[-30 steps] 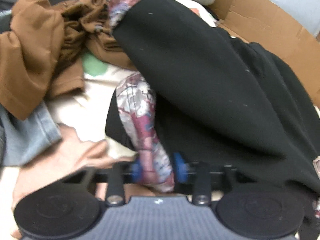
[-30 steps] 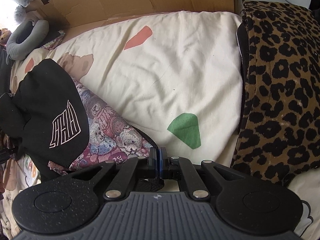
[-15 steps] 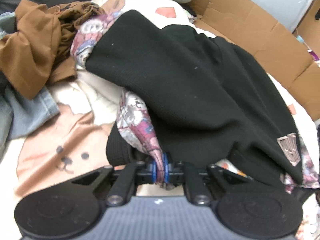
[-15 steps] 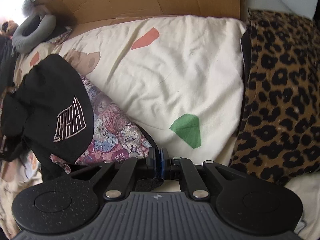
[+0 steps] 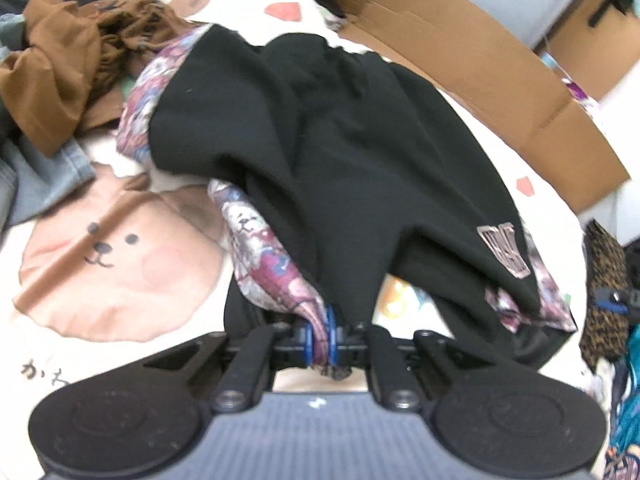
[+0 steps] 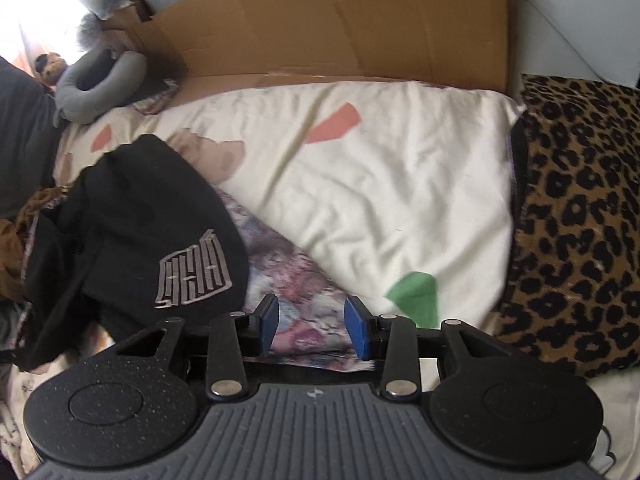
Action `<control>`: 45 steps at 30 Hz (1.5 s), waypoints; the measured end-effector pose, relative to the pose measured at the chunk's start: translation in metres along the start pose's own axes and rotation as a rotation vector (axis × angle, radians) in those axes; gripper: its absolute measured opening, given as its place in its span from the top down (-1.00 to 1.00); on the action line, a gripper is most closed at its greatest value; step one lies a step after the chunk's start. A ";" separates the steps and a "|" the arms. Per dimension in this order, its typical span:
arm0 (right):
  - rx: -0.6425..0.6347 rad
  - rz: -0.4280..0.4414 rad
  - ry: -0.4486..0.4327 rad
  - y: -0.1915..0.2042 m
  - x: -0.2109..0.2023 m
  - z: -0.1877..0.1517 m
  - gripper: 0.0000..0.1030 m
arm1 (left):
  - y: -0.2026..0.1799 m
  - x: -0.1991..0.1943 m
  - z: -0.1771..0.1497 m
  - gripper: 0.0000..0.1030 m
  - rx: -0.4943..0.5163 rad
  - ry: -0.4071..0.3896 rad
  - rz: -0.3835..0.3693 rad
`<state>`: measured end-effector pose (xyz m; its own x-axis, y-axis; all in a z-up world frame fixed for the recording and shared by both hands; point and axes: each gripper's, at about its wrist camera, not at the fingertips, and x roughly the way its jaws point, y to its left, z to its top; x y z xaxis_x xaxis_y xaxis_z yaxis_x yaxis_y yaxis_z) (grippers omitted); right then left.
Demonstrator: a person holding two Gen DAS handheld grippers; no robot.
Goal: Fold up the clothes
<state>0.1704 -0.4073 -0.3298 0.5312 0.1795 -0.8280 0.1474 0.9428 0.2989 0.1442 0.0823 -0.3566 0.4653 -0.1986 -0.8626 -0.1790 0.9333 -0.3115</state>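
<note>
**Soft black top, one corner pinched, the other lying free**

Left wrist view: the left tool (image 5: 320, 336) is closed tight on a corner of the top (image 5: 340, 152), its blue pads squeezing the patterned lining (image 5: 272, 264) where it turns out from under the black knit. The top sprawls across the bed (image 5: 120, 264), rumpled and part doubled over, with a brown garment (image 5: 64, 64) and denim (image 5: 40, 176) heaped near its far left. The cloth sags from the pinch: limp, fairly thick, not slippery, and it will drag rather than slide.

Right wrist view: the right tool (image 6: 311, 326) stands wide, pads either side of the lining (image 6: 304, 292) but not gripping it. The logo (image 6: 194, 272) flap lies just left. A leopard pillow (image 6: 576, 220) sits at the right.

Judging by the drape, a hem corner or seam edge gives the surest hold; mid-panel pinches would only bunch it.
</note>
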 end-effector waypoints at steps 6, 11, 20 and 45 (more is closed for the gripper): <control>-0.024 0.063 0.019 0.018 0.003 -0.005 0.16 | -0.020 0.006 -0.006 0.85 0.049 0.046 -0.075; -0.025 0.092 0.034 0.026 0.006 -0.009 0.16 | -0.043 0.006 -0.008 0.85 0.109 0.070 -0.143; -0.047 0.168 0.075 0.045 0.013 -0.018 0.16 | -0.059 0.002 -0.016 0.76 0.176 0.117 -0.179; -0.128 0.442 0.294 0.165 0.060 -0.059 -0.03 | 0.026 -0.017 0.000 -0.05 0.077 0.001 0.043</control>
<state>0.1769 -0.2244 -0.3582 0.2616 0.6197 -0.7399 -0.1497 0.7834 0.6032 0.1318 0.1100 -0.3495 0.4580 -0.1577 -0.8748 -0.1315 0.9613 -0.2421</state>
